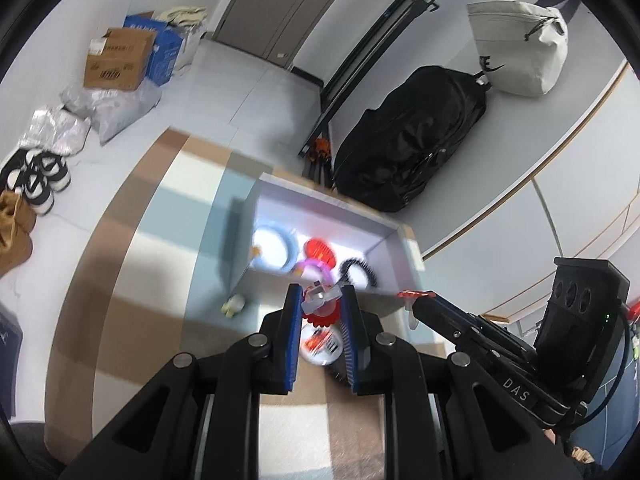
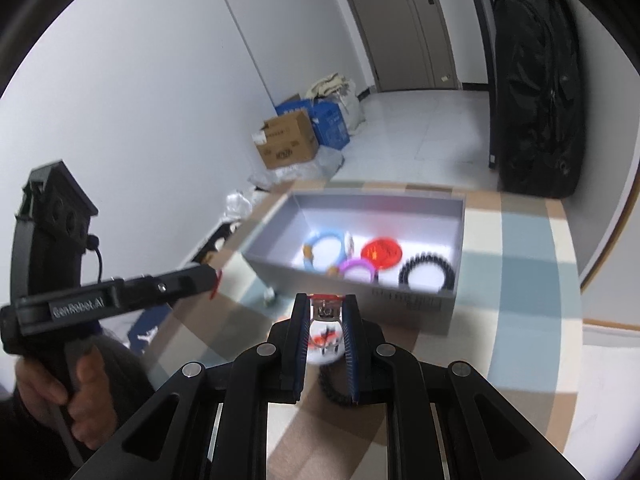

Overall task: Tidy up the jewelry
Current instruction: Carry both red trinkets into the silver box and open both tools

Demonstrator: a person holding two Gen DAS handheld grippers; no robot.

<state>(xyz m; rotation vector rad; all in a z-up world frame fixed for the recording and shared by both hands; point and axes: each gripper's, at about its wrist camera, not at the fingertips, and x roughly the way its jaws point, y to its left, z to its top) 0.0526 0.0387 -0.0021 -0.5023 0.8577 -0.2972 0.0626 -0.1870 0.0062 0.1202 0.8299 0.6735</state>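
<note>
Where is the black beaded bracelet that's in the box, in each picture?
Left wrist view: black beaded bracelet at the grey box's right end, just past the tongs.
Right wrist view: black beaded bracelet in the box's near right corner.
Shared landmark: the red disc beside it.

Each tool is matte black plastic with angular linkage arms pinned by round silver screws, and its two flat fingers (image 1: 294, 332) are lined with ridged blue pads. The left tool (image 2: 214, 278) carries white "GenRobot.AI" lettering along its body, red tips and a thin black cable at its boxy rear housing, gripped by a bare hand (image 2: 76, 396) with a dark sleeve. The right tool (image 1: 414, 296) shows white "DAS" lettering, three round recesses and a small green light on its housing.
</note>
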